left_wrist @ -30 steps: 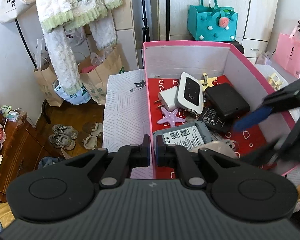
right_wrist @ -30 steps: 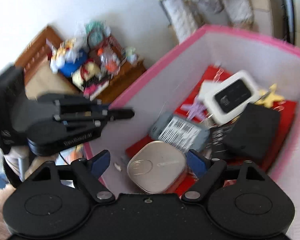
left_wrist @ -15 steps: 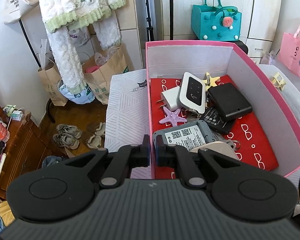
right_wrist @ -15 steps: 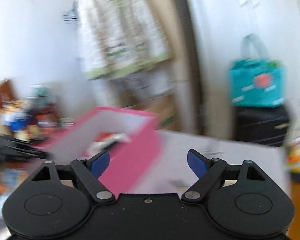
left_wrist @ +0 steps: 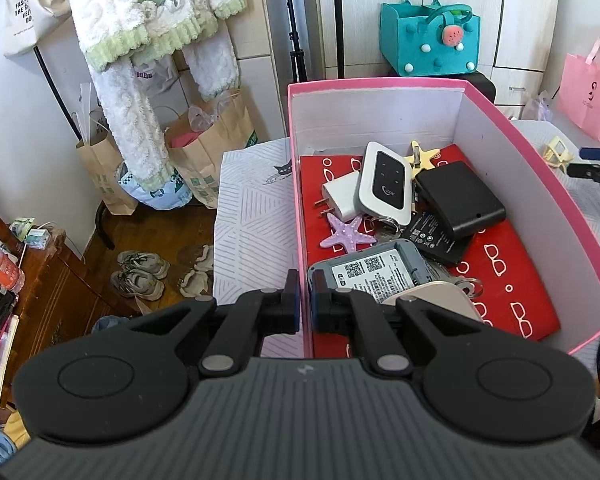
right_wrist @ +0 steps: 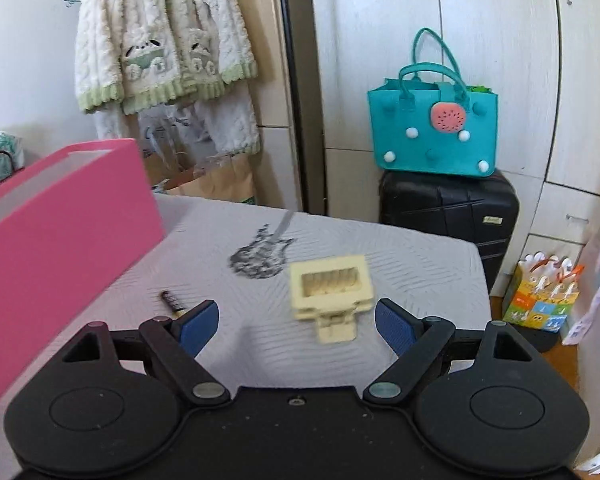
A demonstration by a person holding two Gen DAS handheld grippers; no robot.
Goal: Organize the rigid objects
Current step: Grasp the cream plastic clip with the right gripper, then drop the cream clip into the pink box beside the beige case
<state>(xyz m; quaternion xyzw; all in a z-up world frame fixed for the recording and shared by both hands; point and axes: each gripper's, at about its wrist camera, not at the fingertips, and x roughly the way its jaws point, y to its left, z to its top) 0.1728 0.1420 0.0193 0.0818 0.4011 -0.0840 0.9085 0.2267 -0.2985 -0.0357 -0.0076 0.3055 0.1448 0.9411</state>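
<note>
A pink box (left_wrist: 536,152) with a red floor holds a white router (left_wrist: 385,182), black boxes (left_wrist: 458,200), a purple starfish (left_wrist: 348,231), a grey drive (left_wrist: 374,270) and a beige case (left_wrist: 432,296). My left gripper (left_wrist: 304,304) is shut on the box's left wall. My right gripper (right_wrist: 298,322) is open just in front of a cream hair clip (right_wrist: 332,288) lying on the grey bed cover; the clip also shows in the left wrist view (left_wrist: 556,150). A small dark object (right_wrist: 172,300) lies left of the clip. The box (right_wrist: 60,216) stands to the left.
A teal felt bag (right_wrist: 432,128) sits on a black suitcase (right_wrist: 448,208) beyond the bed. A pink paper bag (left_wrist: 588,96) stands at the right. Paper bags (left_wrist: 204,152), shoes (left_wrist: 140,272) and a wooden cabinet (left_wrist: 28,288) are on the left.
My right gripper has left the box, where it hovered over the beige case, and swung right to the hair clip on the bed. My left gripper has stayed clamped on the box wall.
</note>
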